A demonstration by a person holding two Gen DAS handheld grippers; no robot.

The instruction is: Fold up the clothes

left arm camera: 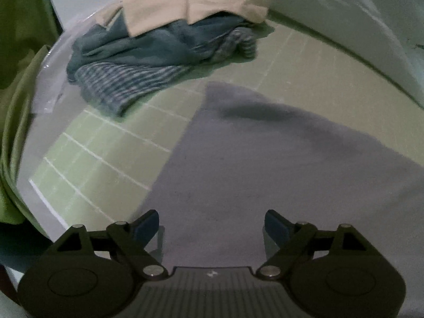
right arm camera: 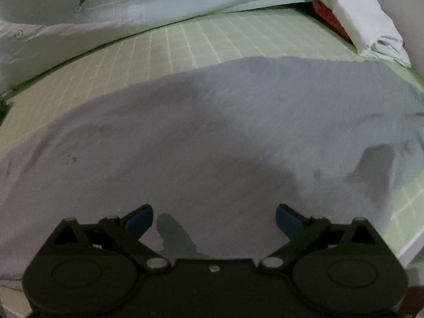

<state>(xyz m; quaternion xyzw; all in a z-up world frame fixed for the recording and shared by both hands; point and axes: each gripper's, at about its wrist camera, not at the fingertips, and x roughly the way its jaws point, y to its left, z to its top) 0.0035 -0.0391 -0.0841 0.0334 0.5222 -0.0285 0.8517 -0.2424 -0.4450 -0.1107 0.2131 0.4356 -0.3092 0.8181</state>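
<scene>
Your left tongs [left arm camera: 212, 225] gape wide, empty, over the grey garment [left arm camera: 265, 172]; your right tongs [right arm camera: 214, 218] likewise; clothes pile [left arm camera: 164, 53] at eleven o'clock.

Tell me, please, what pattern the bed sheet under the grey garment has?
Pale green bed sheet with a white grid; clearest in the right wrist view.

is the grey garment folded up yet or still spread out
Spread out: the grey garment lies wide and flat across the green checked sheet; how many layers, cannot tell.
</scene>
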